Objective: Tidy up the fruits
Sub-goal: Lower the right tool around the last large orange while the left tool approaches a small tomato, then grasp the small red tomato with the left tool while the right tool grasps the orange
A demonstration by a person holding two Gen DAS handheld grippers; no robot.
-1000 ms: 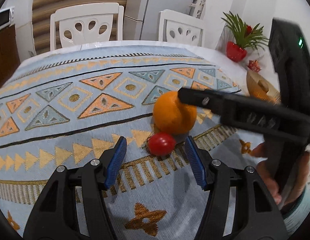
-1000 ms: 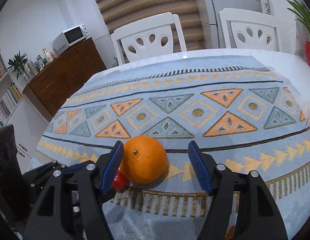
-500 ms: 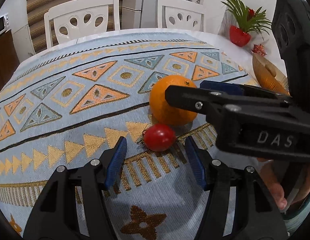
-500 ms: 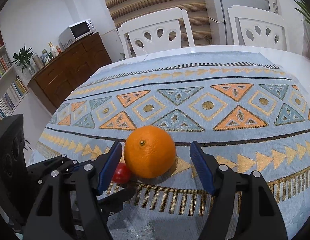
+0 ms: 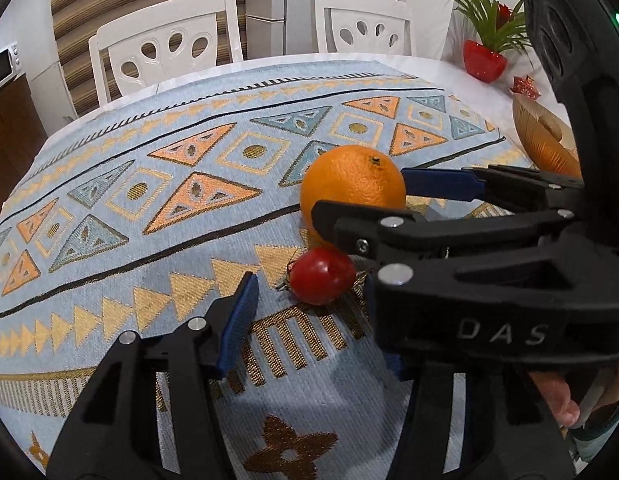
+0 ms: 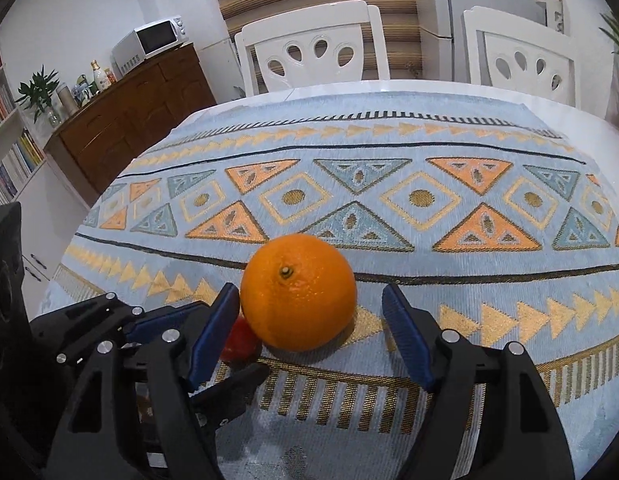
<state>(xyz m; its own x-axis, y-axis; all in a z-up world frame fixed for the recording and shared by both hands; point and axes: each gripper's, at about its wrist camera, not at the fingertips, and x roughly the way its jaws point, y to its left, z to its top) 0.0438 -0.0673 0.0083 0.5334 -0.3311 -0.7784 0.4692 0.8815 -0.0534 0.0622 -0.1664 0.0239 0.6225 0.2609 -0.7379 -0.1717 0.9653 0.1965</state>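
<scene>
The right gripper (image 6: pixel 309 316) has its jaws spread wide around the orange (image 6: pixel 298 292) — the left pad seems to touch the peel, the right pad stands clear. The orange rests on the patterned cloth (image 6: pixel 389 200) covering the surface, stem dimple tilted up toward the right wrist camera. The left gripper (image 5: pixel 309 304) also has its jaws parted, with the tomato (image 5: pixel 321 276) between them, untouched, stalk pointing left. Tomato and orange sit just beside each other. A wooden bowl (image 5: pixel 543 142) lies at the far right — its contents are hidden.
</scene>
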